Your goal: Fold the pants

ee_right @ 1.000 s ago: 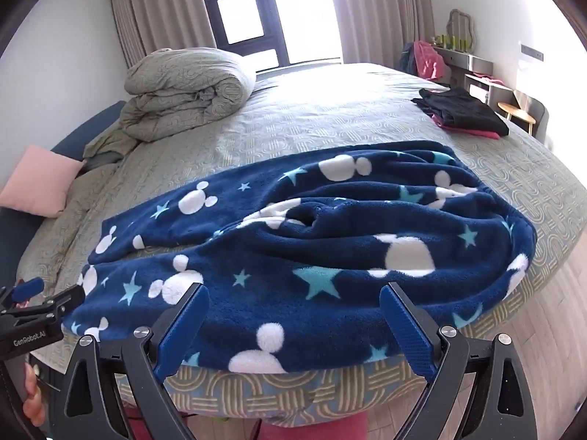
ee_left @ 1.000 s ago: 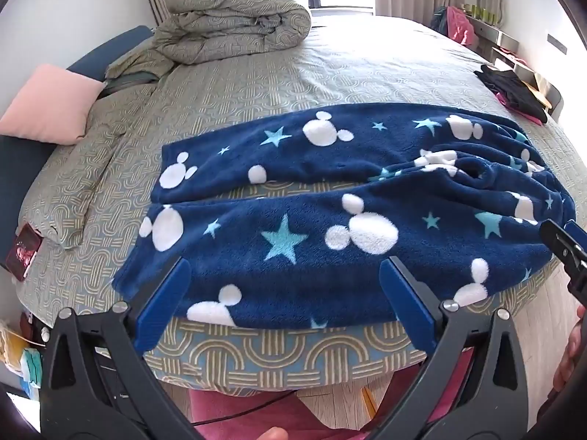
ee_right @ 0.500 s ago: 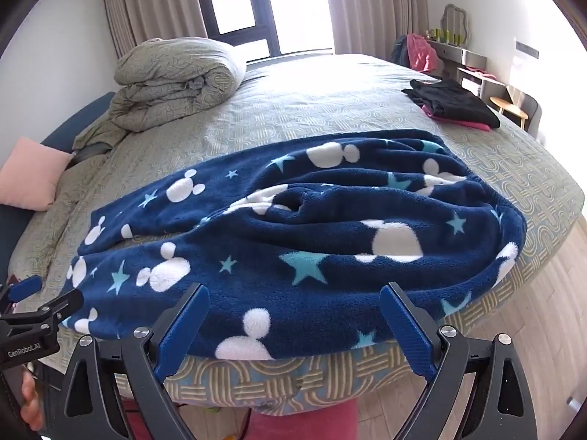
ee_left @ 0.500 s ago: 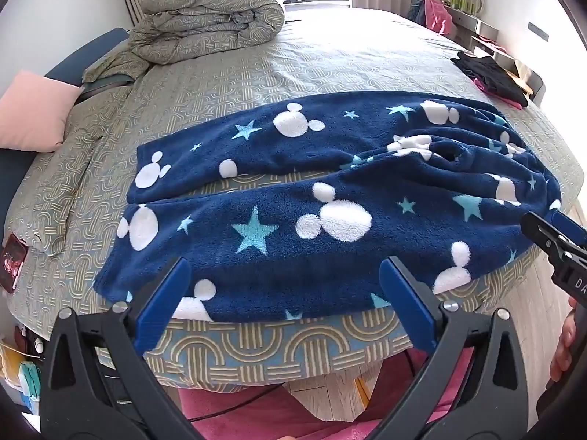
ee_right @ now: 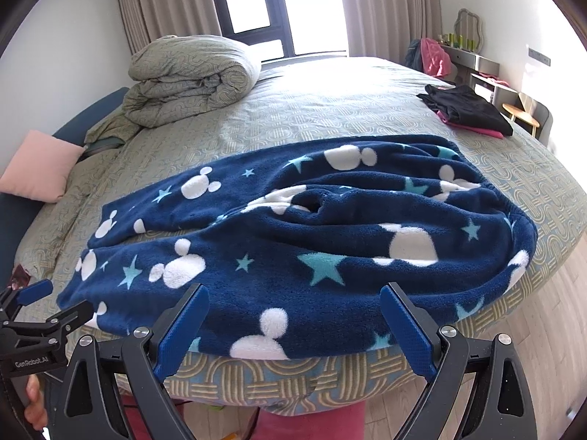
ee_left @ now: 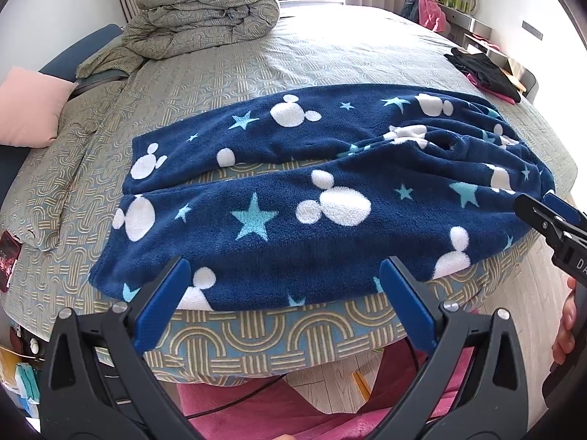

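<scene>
Navy fleece pants (ee_left: 323,190) with white mouse heads and teal stars lie spread across the near side of the bed, legs to the left, rumpled waist to the right (ee_right: 367,227). My left gripper (ee_left: 286,278) hangs open just off the bed's near edge, in front of the nearer leg, holding nothing. My right gripper (ee_right: 293,304) is open too, in front of the waist end, empty. Each gripper shows at the edge of the other's view: the right one (ee_left: 550,220), the left one (ee_right: 44,304).
The bed (ee_left: 256,333) has a patterned green-beige cover. A folded duvet (ee_left: 205,7) sits at the far left, a pink pillow (ee_left: 29,110) by the headboard. Black and pink clothes (ee_right: 466,110) lie at the far right. Wooden floor and a pink mat (ee_left: 256,403) lie below.
Both grippers rose and drew slightly nearer over the bed's edge; more of the bed surface shows beyond the pants. Both stayed open and the pants did not move.
</scene>
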`<state>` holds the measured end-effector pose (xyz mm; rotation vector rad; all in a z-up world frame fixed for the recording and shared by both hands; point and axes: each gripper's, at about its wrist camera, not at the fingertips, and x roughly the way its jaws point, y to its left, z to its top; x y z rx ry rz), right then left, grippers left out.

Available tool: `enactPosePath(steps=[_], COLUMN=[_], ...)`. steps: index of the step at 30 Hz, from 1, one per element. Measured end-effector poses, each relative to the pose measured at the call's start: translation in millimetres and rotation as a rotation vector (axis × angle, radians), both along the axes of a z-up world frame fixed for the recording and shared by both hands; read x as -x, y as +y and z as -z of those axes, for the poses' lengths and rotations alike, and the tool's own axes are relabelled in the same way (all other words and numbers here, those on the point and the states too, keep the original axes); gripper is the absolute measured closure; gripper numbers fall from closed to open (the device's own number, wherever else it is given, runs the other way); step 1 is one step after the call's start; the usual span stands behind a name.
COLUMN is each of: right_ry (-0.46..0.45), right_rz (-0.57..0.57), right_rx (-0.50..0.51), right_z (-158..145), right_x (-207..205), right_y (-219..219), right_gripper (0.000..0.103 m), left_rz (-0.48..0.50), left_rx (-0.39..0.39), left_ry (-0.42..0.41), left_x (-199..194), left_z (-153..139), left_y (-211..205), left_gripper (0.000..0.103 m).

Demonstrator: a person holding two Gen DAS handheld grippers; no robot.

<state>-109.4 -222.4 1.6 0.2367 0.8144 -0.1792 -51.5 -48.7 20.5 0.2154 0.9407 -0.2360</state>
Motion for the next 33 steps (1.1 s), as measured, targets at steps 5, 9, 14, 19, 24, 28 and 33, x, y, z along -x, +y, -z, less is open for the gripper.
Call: enactPosePath(steps=[5,9,14,19,24,28,33], right_ry=[0.005,0.0,-0.014,-0.016,-0.035,-0.042,-0.14], right_rz=[0.001,0.002,-0.01,-0.061,-0.042,0.028,0.077], right_rx=[-0.006,-0.009,0.014,0.013,0.014,0.048,-0.077], right_z=[0.1,-0.7,-4.2,-6.8,-7.4,-10.5,-8.1], right_x=[-0.9,-1.1,-3.4,-6.1,0.3,5.6,15.7], right_y=[0.0,0.4,4.2,12.9,10.5,2.0,-9.9], right_gripper=[0.007,0.007,0.007,0.007,0.007,0.007,0.007], left_rz=[0.003,0.005,-0.009,-0.035,-0.073,-0.104,-0.14], left_rx=[0.013,0.02,0.028,0.031,0.047,0.046,0.037], left_ry=[-0.012,-0.02,-0.031,-0.028,-0.05,-0.076,-0.076], left_x=[7.9,12.9,11.5,4.5,-2.9,-4.5,-5.4], left_z=[-2.8,-11.3,-16.3,-13.8,-19.9,-25.3,-19.6], left_y=[0.3,1.1,10.2,24.7,40.4,50.2,60.0], left_gripper=[0.0,0.0,0.0,0.0,0.0,0.0,0.0])
